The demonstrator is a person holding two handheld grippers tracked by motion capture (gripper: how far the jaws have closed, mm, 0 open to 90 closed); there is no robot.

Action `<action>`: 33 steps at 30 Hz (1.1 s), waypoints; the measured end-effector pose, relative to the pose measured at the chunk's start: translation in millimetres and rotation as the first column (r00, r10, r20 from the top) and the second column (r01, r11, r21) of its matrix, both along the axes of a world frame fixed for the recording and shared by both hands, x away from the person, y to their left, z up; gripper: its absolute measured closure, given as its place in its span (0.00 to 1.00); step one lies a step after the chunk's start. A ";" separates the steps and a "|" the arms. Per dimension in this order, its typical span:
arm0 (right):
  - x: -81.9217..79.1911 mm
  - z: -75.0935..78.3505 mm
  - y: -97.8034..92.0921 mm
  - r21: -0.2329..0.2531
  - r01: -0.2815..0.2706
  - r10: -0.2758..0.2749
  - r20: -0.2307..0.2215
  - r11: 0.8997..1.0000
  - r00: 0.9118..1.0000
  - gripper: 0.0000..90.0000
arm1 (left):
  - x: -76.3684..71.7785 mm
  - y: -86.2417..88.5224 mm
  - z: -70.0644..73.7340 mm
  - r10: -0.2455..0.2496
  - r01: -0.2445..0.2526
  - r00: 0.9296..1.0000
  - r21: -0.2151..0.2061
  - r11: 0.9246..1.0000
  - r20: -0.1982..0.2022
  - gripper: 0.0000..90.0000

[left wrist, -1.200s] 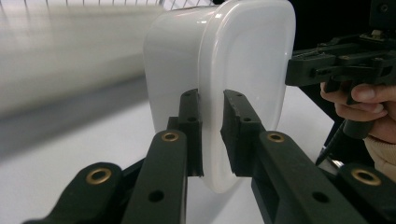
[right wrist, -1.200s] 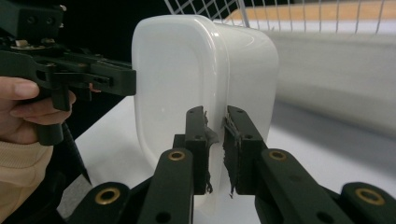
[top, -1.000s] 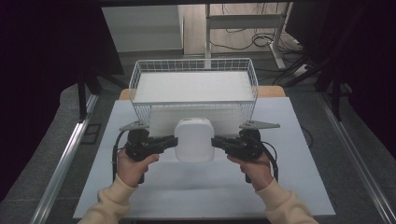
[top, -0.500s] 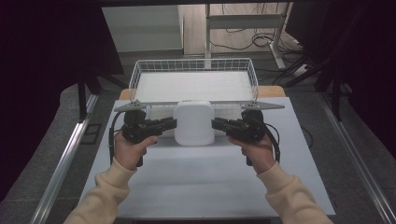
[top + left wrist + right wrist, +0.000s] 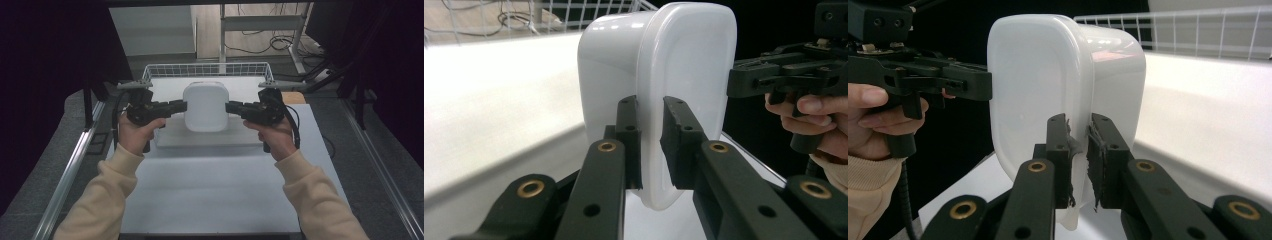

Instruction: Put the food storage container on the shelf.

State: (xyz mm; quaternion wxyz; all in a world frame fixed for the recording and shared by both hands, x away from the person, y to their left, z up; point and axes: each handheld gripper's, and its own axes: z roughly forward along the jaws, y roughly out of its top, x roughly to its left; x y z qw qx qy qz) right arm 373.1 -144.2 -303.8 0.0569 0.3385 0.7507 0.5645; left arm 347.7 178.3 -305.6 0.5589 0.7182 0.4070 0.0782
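Note:
A white lidded plastic container (image 5: 206,106) hangs in the air above the table, held from both sides. My left gripper (image 5: 183,106) is shut on the rim at its left edge, and my right gripper (image 5: 229,107) is shut on the rim at its right edge. In the left gripper view the jaws clamp the container's (image 5: 659,90) lid rim, with my left gripper (image 5: 651,145) below it. In the right gripper view the jaws pinch the container's (image 5: 1058,85) rim the same way, my right gripper (image 5: 1079,160) under it.
A white wire basket (image 5: 207,71) stands at the back of the table, just behind the container. A flat white slab (image 5: 210,138) lies under the held container on the white tabletop (image 5: 220,190). Metal rails (image 5: 70,170) run along both table sides.
Both grippers have carried the container upward and away from the person, toward the basket. Their hold on it has stayed the same.

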 end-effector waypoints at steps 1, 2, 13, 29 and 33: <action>2.0 2.8 0.5 -0.001 0.000 0.000 0.001 1.000 1.000 0.89 | 2.1 0.7 2.3 0.000 0.000 1.000 0.000 1.000 0.001 0.88; 3.9 5.5 1.3 -0.001 -0.001 0.001 0.005 1.000 1.000 0.89 | 5.6 1.9 5.7 -0.001 0.001 1.000 -0.005 1.000 0.002 0.88; 33.6 25.1 8.5 -0.004 -0.002 0.001 -0.029 1.000 1.000 0.89 | 34.8 8.6 20.2 0.002 -0.002 0.999 -0.018 1.000 -0.042 0.88; 95.7 21.5 13.8 -0.006 0.039 -0.039 -0.269 0.999 0.962 0.86 | 100.8 14.6 7.6 -0.010 -0.017 0.966 -0.104 0.994 -0.259 0.87; 110.0 20.0 14.0 0.010 0.056 -0.049 -0.338 0.998 0.940 0.84 | 118.4 18.3 3.5 -0.029 -0.027 0.943 -0.163 0.986 -0.331 0.86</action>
